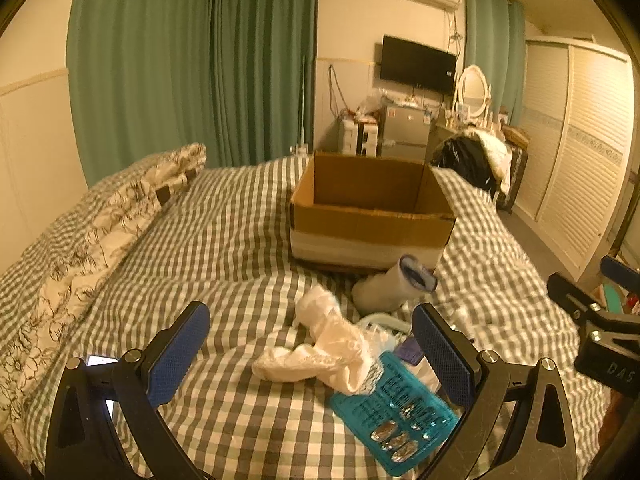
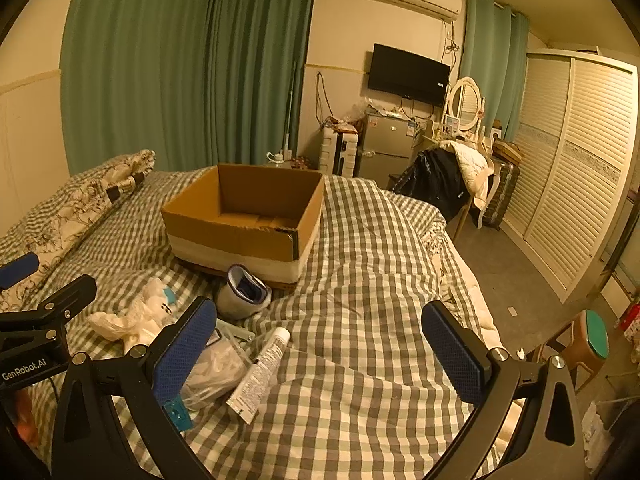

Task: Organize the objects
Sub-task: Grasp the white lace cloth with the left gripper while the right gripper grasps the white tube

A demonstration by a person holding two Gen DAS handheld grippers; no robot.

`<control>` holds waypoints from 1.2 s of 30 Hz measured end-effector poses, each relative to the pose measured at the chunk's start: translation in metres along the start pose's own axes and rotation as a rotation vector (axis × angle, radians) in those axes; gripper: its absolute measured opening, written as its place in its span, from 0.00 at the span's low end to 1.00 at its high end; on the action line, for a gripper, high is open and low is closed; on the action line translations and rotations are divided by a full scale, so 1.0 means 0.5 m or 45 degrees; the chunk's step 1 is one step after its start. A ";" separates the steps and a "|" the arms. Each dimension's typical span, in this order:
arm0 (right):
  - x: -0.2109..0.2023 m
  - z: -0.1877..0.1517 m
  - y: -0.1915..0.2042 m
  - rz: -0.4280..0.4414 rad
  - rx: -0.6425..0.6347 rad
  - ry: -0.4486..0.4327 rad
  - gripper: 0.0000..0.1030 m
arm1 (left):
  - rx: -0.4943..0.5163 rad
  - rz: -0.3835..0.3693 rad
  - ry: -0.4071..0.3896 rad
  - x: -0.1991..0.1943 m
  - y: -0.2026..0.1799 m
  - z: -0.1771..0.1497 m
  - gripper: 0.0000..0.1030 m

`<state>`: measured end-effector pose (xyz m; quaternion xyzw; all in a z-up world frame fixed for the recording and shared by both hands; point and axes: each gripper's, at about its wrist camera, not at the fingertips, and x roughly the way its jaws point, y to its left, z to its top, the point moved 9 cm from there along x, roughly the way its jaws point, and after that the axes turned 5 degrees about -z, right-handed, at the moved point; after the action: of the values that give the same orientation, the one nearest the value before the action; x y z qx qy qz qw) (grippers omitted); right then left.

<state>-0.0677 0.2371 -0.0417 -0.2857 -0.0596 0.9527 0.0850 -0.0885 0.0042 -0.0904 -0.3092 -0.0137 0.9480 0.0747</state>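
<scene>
Both tongs spread wide apart, clamped on nothing. Left tongs low over the near part of the bed, above a crumpled white cloth and a teal blister pack with silver pills. Cloth draped partly over the pack's far end. Right tongs hovering over bare checked bedding, nearer the bed's right edge.

Open cardboard box toward the middle of the bed, upright, flaps up, inside looking empty as far as can be seen. White cuff-like roll with a dark blue lining on its side, just beside the box's near wall; touching or not, cannot tell. White tube flat on the bedding near the right tongs' left finger, next to a clear plastic bag. Floral pillow along the bed's left edge.

Green curtains, wall-mounted television and louvred wardrobe beyond the bed.
</scene>
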 end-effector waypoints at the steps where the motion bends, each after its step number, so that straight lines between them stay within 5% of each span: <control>1: 0.007 -0.005 -0.001 -0.001 0.000 0.011 1.00 | 0.005 0.002 0.018 0.010 0.000 -0.007 1.00; 7: 0.046 -0.033 0.000 0.008 -0.005 0.071 1.00 | 0.030 -0.009 0.138 0.073 -0.012 -0.055 0.96; 10: 0.062 -0.046 0.001 0.016 -0.006 0.097 1.00 | 0.041 -0.001 0.200 0.106 -0.012 -0.082 0.87; 13: 0.077 -0.058 0.004 0.026 -0.005 0.121 1.00 | 0.027 -0.020 0.260 0.131 -0.009 -0.106 0.67; 15: 0.083 -0.067 0.014 0.041 -0.014 0.141 1.00 | 0.021 -0.051 0.283 0.139 -0.012 -0.115 0.40; 18: 0.088 -0.080 0.035 0.059 -0.053 0.161 1.00 | 0.037 -0.091 0.272 0.137 -0.023 -0.116 0.17; 27: 0.115 -0.145 0.110 0.087 -0.228 0.275 0.98 | 0.027 -0.089 0.200 0.097 -0.010 -0.082 0.13; 29: 0.128 -0.162 0.121 0.080 -0.262 0.307 0.88 | 0.010 -0.090 0.189 0.088 0.000 -0.078 0.13; 34: 0.141 -0.185 0.125 0.100 -0.276 0.358 0.34 | -0.006 -0.096 0.184 0.072 0.013 -0.076 0.13; 36: 0.134 -0.180 0.122 0.109 -0.271 0.342 0.20 | -0.009 -0.102 0.180 0.064 0.014 -0.074 0.13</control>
<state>-0.0808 0.1966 -0.1620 -0.4200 -0.1361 0.8970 0.0209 -0.0933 0.0015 -0.1395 -0.3750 -0.0242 0.9199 0.1123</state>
